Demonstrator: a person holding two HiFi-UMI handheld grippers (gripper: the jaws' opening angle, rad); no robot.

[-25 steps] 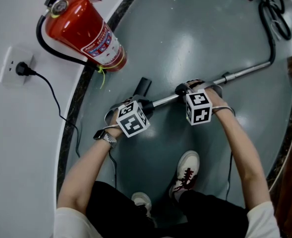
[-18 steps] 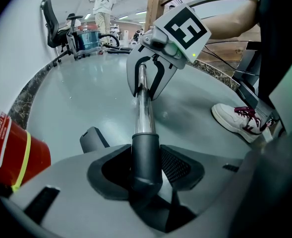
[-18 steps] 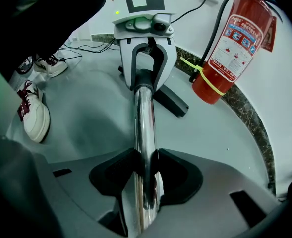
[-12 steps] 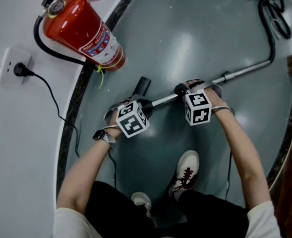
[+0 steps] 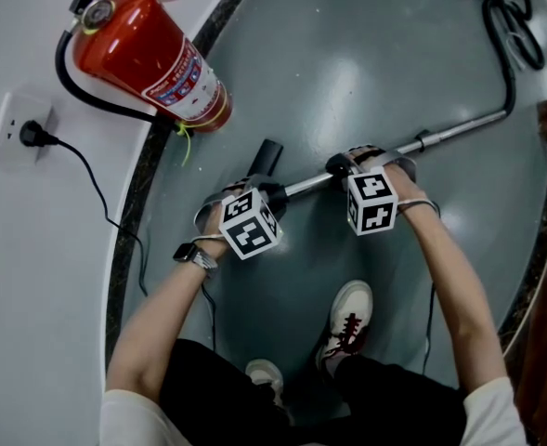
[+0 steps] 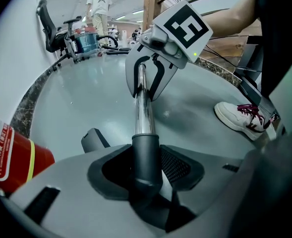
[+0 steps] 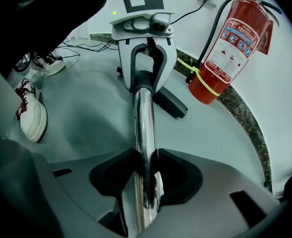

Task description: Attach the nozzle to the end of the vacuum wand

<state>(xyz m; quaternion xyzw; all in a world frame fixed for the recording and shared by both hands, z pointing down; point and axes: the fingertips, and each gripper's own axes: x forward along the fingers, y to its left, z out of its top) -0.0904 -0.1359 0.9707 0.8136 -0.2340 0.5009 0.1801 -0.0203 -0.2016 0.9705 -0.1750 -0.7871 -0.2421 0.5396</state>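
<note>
Left tongs (image 6: 146, 170): closed on nozzle's (image 6: 146, 152) dark collar.
Right tongs (image 7: 146, 175): closed on chrome wand (image 7: 145, 118), three o'clock of left.
Fire extinguisher (image 5: 148, 56): ten o'clock of both tongs.

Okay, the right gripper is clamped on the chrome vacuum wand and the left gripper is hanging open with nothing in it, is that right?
Not quite. The left gripper is not empty: the left gripper view shows its jaws closed on the dark nozzle at the end of the wand. The right gripper is clamped on the chrome wand, as you said.
</note>
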